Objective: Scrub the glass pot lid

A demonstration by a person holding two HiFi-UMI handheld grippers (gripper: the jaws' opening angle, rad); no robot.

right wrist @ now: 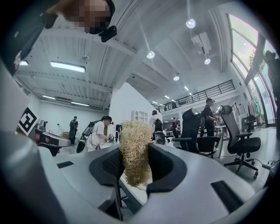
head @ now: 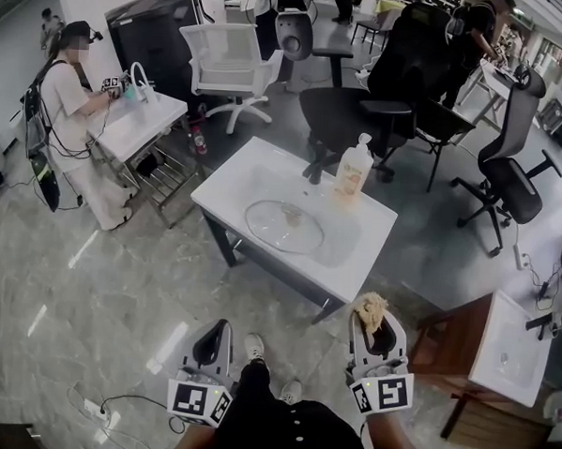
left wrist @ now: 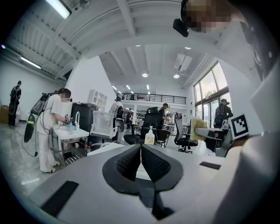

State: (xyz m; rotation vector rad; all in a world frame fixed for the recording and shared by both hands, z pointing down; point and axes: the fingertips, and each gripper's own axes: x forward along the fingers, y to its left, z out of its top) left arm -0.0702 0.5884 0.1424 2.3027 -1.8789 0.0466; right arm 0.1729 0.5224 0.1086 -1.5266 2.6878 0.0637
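A round glass pot lid (head: 283,226) lies flat in the basin of a white sink table (head: 354,260) ahead of me. A soap bottle (head: 353,169) with a pump stands at the table's far side and shows small in the left gripper view (left wrist: 150,136). My right gripper (head: 371,317) hovers just short of the table's near right corner, shut on a tan fibrous scrub pad (right wrist: 134,151). My left gripper (head: 213,335) is lower left over the floor, shut with nothing between its pads (left wrist: 141,151).
Black office chairs (head: 353,110) stand behind the table, and a white mesh chair (head: 233,66) at the back left. A person (head: 75,114) works at a second white sink table (head: 140,127) on the far left. Another white sink unit (head: 509,348) is at the right. Cables (head: 97,408) lie on the marble floor.
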